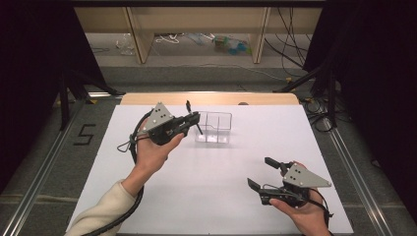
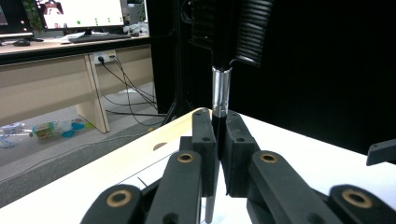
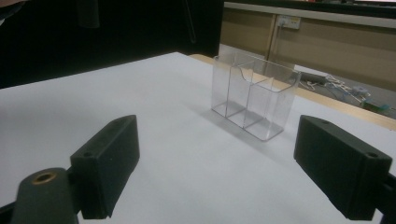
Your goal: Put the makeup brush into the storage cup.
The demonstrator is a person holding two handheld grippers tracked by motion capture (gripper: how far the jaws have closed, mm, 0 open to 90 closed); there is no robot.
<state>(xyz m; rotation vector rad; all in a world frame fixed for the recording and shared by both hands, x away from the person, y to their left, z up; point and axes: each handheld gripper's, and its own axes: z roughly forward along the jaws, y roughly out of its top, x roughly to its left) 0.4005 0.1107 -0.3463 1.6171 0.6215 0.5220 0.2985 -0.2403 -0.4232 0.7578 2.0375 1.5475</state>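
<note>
Left gripper clamps the brush by its handle, bristle end up, beside the clear organizer, ready to drop it in. Right gripper waits wide open, well apart.

Light: even and bright on the white table, dark at both sides.
Shadows: soft, faint beside the clear box.
Focus: near jaws slightly blurred.

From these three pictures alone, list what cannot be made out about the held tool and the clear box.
- Tool: left gripper view, its head is cut off by the top edge; the jaws hide its lower shaft.
- Tool, high view: too small to identify.
- Clear box: right gripper view, glare blurs its inner partitions.
</note>
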